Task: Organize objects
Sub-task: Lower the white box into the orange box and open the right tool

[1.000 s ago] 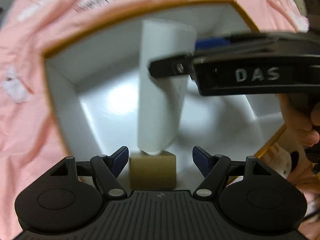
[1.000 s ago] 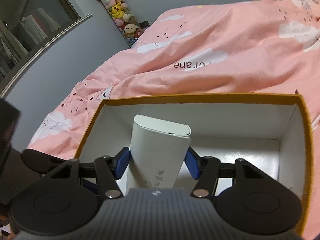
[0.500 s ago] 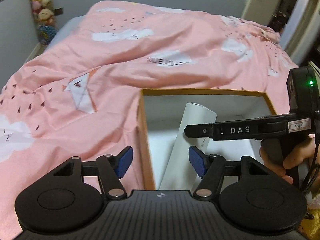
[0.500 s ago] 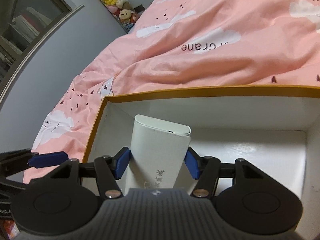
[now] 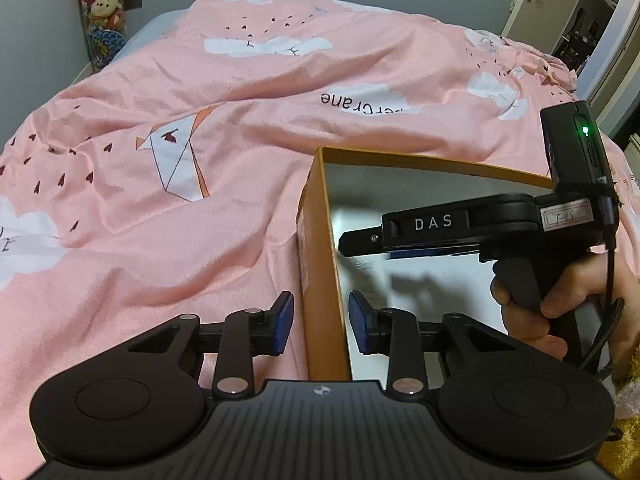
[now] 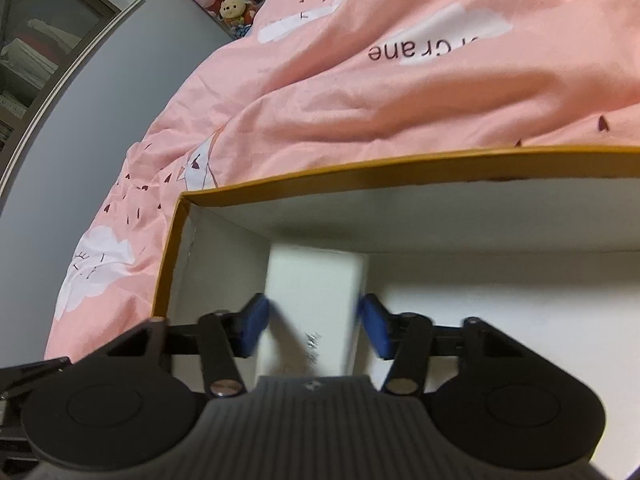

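Observation:
An orange cardboard box (image 5: 316,240) with a white inside (image 6: 480,236) lies on the pink bed. A white flat box (image 6: 316,300) lies inside it near the left wall, between the blue pads of my right gripper (image 6: 314,326); the jaws stand a little apart from its sides. My left gripper (image 5: 320,322) is open and empty, its pads straddling the orange box's left wall. The right gripper (image 5: 472,228) also shows in the left wrist view, reaching into the box; the white box is mostly hidden there.
A pink duvet (image 5: 160,200) with cloud and crane prints covers the bed around the box. Plush toys (image 5: 100,8) hang at the far wall. A door (image 5: 560,4) stands at the far right. A shelf (image 6: 36,52) is at the left.
My left gripper pulled back out of the box and now sits at its left wall. My right gripper lowered the white box onto the box floor and opened its jaws off it.

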`<state>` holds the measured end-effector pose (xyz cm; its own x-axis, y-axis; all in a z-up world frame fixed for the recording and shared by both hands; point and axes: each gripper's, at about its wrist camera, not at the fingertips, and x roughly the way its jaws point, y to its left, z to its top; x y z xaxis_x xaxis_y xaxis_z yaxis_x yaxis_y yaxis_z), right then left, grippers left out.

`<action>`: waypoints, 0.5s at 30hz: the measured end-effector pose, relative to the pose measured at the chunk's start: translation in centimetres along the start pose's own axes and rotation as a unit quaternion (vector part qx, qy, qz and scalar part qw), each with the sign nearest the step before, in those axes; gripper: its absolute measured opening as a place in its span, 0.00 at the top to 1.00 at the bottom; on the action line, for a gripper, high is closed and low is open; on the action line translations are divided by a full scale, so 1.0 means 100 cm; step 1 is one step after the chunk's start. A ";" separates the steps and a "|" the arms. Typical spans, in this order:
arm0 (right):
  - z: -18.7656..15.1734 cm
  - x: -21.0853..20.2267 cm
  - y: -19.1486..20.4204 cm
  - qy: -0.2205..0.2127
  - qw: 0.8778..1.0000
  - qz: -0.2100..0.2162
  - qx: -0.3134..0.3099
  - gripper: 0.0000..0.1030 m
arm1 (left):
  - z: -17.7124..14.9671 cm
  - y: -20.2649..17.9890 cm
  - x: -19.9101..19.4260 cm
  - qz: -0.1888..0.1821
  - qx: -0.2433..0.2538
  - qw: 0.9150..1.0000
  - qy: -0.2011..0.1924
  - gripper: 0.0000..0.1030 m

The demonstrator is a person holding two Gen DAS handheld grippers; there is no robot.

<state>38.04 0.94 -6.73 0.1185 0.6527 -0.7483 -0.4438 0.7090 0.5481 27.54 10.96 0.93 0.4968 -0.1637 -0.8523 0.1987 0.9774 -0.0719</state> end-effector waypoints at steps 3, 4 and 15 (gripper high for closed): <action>0.001 0.004 0.002 0.011 1.000 0.010 0.003 0.49 | -0.001 0.002 0.002 0.000 -0.003 1.000 0.002 0.67; 0.000 0.003 0.003 0.010 1.000 0.008 -0.003 0.49 | -0.001 0.003 0.002 -0.002 -0.005 1.000 0.002 0.67; -0.024 0.003 -0.002 0.064 0.998 -0.011 -0.020 0.71 | -0.005 0.003 -0.001 -0.006 -0.013 1.000 0.003 0.67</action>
<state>36.02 0.36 -7.94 0.0158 0.5959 -0.8029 -0.4781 0.7098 0.5174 27.10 11.33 0.70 0.4891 -0.1751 -0.8544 0.1824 0.9785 -0.0961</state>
